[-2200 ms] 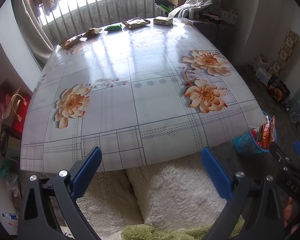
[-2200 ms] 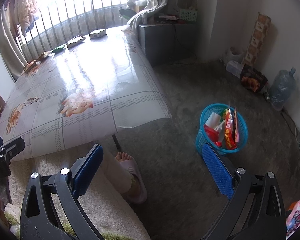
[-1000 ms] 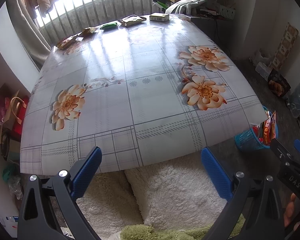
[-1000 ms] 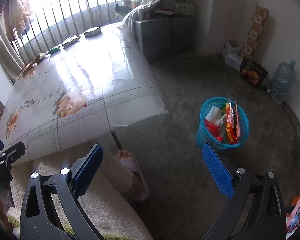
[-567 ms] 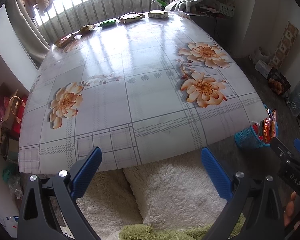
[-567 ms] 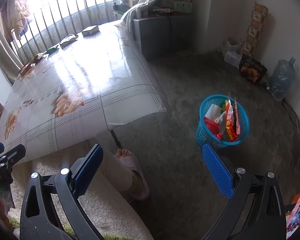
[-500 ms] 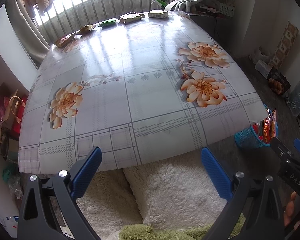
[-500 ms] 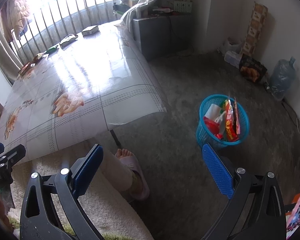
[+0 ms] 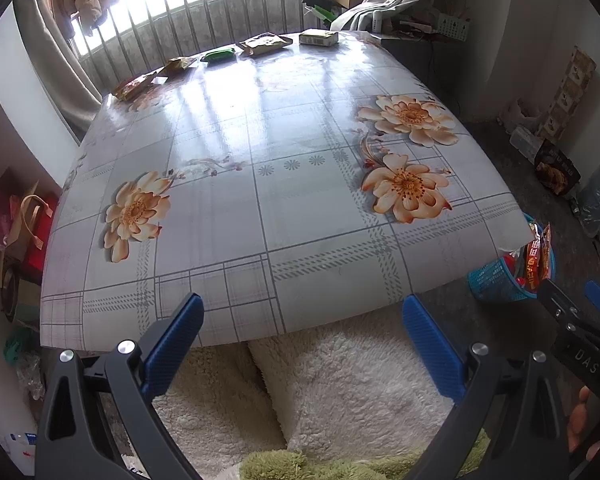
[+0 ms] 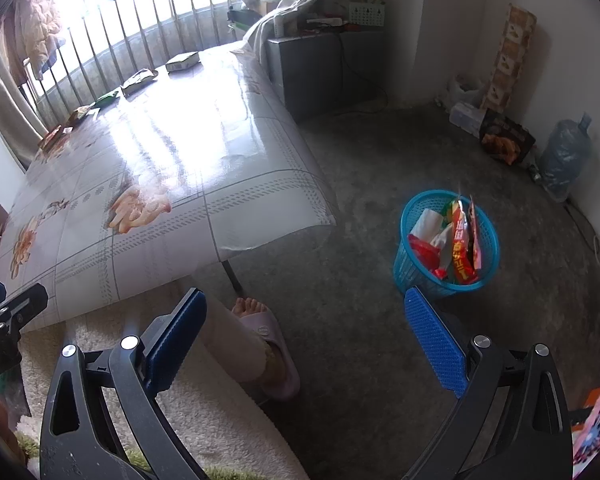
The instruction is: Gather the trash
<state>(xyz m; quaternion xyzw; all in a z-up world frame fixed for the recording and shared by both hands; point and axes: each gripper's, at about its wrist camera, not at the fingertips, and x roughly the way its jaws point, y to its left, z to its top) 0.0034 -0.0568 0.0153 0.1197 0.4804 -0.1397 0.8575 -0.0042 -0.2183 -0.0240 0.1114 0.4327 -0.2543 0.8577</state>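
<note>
Your left gripper (image 9: 302, 328) hangs spread and empty at the table's near edge; well ahead of it, five wrappers (image 9: 264, 43) line the far edge, uncollected. Your right gripper (image 10: 304, 322), likewise released and empty, has the part-filled blue basket (image 10: 412, 268) just ahead-right. Far wrappers' labels can't be made out.

We can read the letters "DAS" on the black body of the right gripper (image 9: 580, 322). The red wrapper (image 10: 460, 248) in the blue basket (image 10: 412, 276) has yellow writing, too small for us to read.
</note>
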